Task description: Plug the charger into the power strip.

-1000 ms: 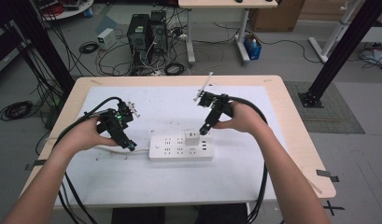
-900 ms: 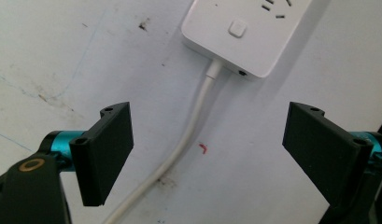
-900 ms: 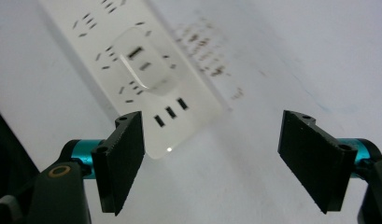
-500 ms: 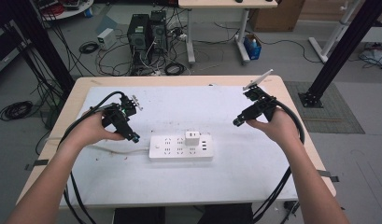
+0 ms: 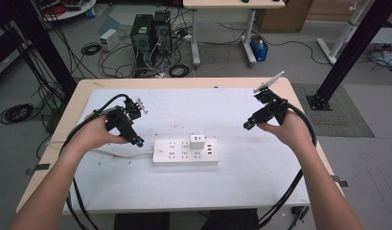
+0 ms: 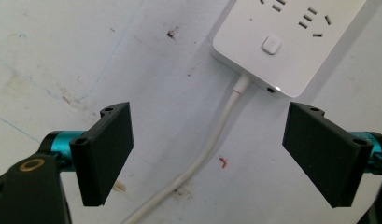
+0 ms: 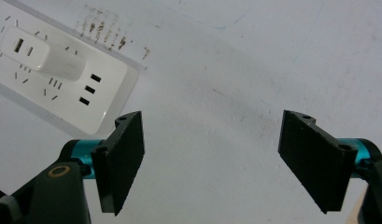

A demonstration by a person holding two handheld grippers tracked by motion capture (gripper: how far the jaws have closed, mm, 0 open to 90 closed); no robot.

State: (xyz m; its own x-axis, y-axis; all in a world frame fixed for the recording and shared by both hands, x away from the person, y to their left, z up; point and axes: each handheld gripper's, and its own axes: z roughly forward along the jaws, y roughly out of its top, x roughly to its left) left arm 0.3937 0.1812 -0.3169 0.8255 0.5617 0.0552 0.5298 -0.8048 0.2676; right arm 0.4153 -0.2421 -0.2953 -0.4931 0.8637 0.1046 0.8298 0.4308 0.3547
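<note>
While both jaws gape wide, my left claw and right claw hold nothing. Since a second ago, the right one has swung away from the power strip.

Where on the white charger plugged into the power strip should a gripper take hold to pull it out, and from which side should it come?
Grip the white charger by two opposite flat side walls, coming from straight above. It stands upright out of the power strip, so its sides are exposed and a vertical pull probably follows its pins. The right gripper, jaws open, seems best placed.
</note>
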